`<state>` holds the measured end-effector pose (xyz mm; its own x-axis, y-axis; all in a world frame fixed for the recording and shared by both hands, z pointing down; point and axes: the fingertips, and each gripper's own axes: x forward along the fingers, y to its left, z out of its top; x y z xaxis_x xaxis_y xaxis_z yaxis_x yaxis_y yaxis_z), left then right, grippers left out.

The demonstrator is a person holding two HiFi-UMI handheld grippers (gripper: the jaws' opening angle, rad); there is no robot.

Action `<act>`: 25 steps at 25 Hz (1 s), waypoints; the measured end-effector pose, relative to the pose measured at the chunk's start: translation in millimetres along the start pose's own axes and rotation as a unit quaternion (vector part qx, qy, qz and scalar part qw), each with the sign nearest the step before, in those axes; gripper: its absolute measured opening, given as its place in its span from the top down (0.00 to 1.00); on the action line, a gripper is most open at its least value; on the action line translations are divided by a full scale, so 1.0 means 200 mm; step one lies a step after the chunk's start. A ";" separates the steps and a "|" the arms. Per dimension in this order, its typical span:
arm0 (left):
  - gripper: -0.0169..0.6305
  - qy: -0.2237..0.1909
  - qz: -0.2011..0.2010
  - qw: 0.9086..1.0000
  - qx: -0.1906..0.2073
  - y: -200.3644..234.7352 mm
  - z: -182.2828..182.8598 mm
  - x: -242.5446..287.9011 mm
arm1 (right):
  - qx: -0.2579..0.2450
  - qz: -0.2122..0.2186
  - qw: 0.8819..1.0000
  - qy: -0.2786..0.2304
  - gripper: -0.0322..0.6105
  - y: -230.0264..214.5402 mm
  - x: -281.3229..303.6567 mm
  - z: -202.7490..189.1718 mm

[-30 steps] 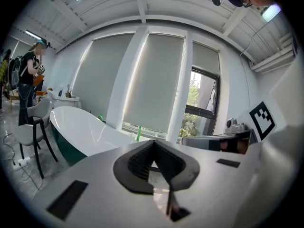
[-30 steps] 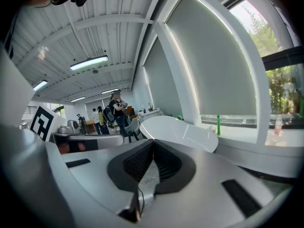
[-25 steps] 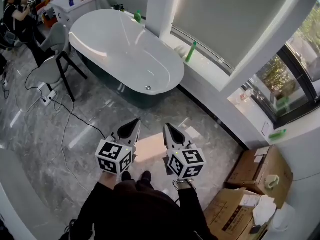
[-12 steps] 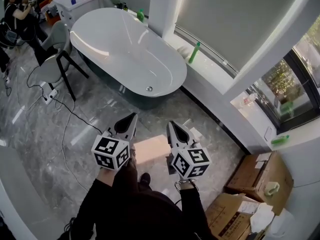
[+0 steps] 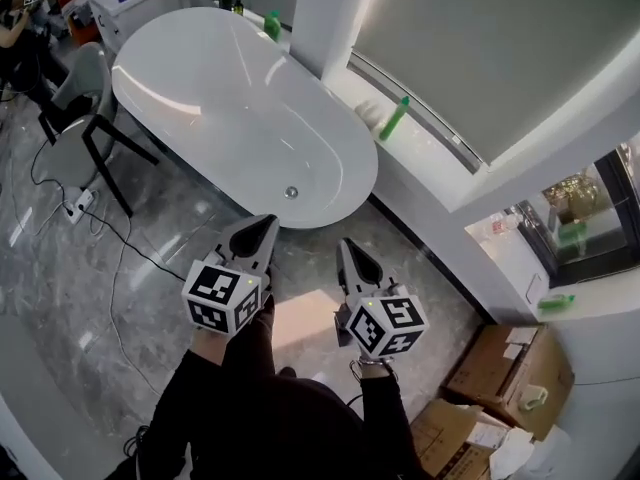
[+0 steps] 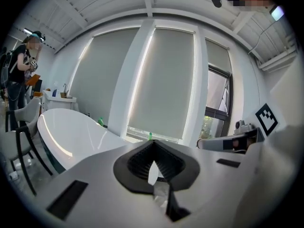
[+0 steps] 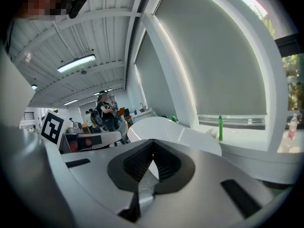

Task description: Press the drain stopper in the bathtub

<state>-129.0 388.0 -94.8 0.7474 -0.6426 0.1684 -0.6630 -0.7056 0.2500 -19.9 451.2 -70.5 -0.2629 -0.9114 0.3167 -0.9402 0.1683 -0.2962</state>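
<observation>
A white oval bathtub [image 5: 200,88] stands ahead of me, its near end close to my grippers. The small round metal drain stopper [image 5: 291,192] sits in the tub's floor near that end. My left gripper [image 5: 264,220] is held just short of the tub's near rim, jaws shut, holding nothing. My right gripper [image 5: 348,244] is beside it to the right over the floor, also shut and empty. The tub shows in the left gripper view [image 6: 71,137] and the right gripper view [image 7: 161,127]; the stopper is hidden in both.
A grey chair [image 5: 75,128] stands left of the tub, with a cable and power strip [image 5: 75,204] on the marble floor. A green bottle [image 5: 393,118] stands on the window sill. Cardboard boxes [image 5: 510,368] lie at the lower right. A person [image 5: 15,23] stands far left.
I have moved closer to the tub: its near end and the drain now lie just ahead of both grippers. Both grippers stay shut and side by side.
</observation>
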 end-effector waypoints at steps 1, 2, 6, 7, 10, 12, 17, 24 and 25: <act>0.96 0.003 -0.003 1.000 0.002 0.06 0.03 0.09 | 0.003 -0.005 1.000 0.002 0.95 -0.04 0.09 0.04; 0.96 0.008 -0.006 1.000 0.001 0.13 0.05 0.17 | 0.006 -0.009 1.000 0.005 0.95 -0.07 0.18 0.07; 0.96 0.031 -0.013 0.999 -0.005 0.36 0.10 0.41 | 0.019 -0.020 0.999 0.023 0.95 -0.14 0.51 0.15; 0.96 0.035 -0.015 0.999 -0.006 0.41 0.11 0.46 | 0.022 -0.022 0.999 0.028 0.95 -0.15 0.58 0.16; 0.96 0.043 -0.019 0.999 -0.008 0.53 0.14 0.58 | 0.025 -0.025 0.998 0.043 0.95 -0.19 0.76 0.19; 0.96 0.046 -0.019 0.999 -0.011 0.60 0.15 0.64 | 0.025 -0.027 0.998 0.051 0.95 -0.20 0.85 0.20; 0.96 0.059 -0.014 0.998 -0.021 0.74 0.13 0.73 | 0.031 -0.032 0.997 0.068 0.95 -0.25 1.00 0.20; 0.96 0.089 -0.027 0.995 -0.025 0.77 0.05 0.85 | 0.026 -0.041 0.995 0.085 0.95 -0.33 1.09 0.20; 0.96 0.097 -0.030 0.995 -0.026 0.77 0.03 0.87 | 0.025 -0.042 0.995 0.090 0.95 -0.35 1.10 0.18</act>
<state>-101.7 165.3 -32.6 0.7825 -0.5276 0.3307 -0.6184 -0.7210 0.3128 -4.5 225.6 -13.5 -0.2231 -0.8387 0.4967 -0.9496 0.0718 -0.3051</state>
